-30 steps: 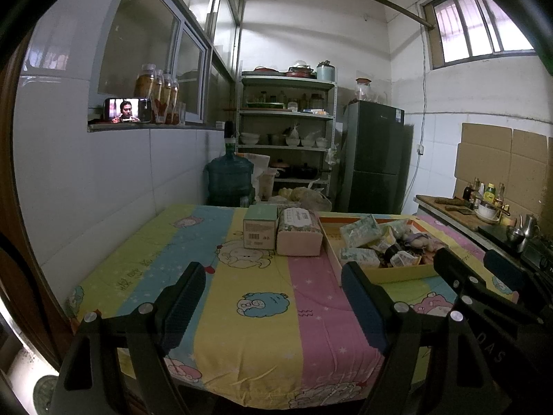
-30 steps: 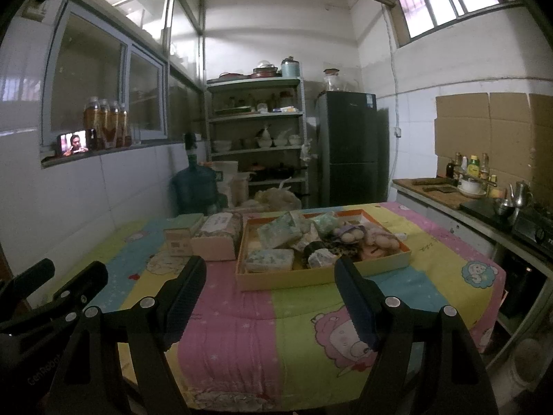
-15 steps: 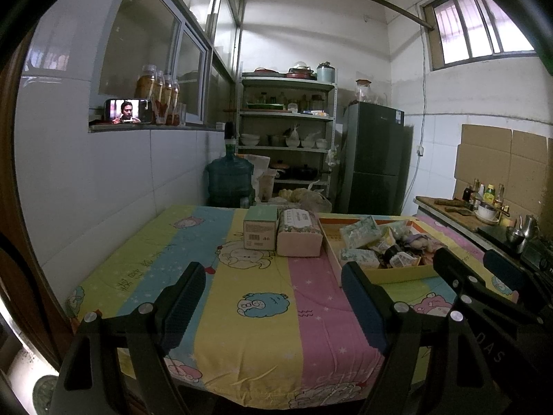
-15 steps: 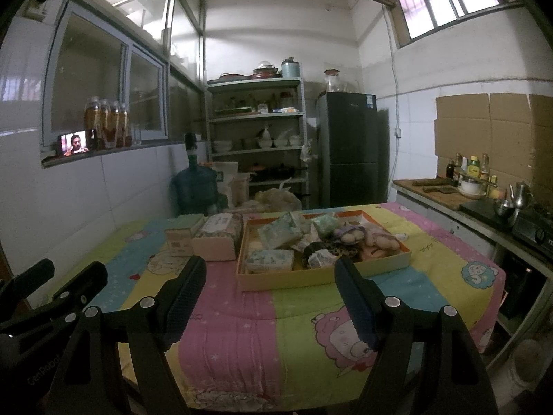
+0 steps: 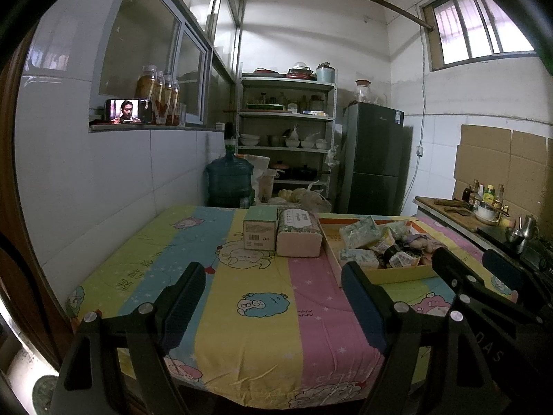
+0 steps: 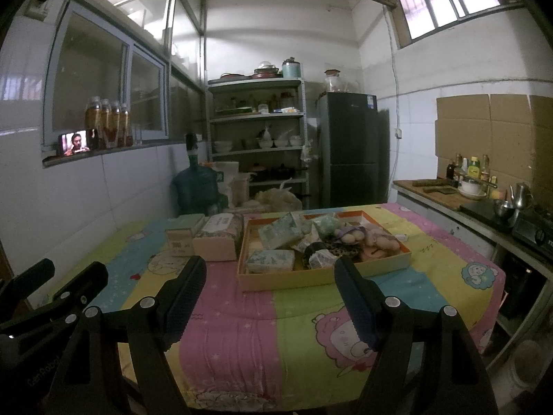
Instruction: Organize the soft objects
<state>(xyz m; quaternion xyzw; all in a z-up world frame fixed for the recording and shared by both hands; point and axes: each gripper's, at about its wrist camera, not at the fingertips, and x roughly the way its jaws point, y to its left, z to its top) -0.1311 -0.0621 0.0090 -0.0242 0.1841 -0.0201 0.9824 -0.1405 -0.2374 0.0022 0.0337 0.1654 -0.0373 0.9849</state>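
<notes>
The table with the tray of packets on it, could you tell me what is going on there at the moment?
A person holds a gripper in each hand over the near edge of the table. The left gripper and the right gripper are both open and empty, touching nothing. The shallow tray is piled with soft packets, and a green box and a tissue pack stand side by side to its left. The sorting has not visibly begun.

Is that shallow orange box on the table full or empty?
Full: the orange box holds a heap of soft packets rising above its rim.
</notes>
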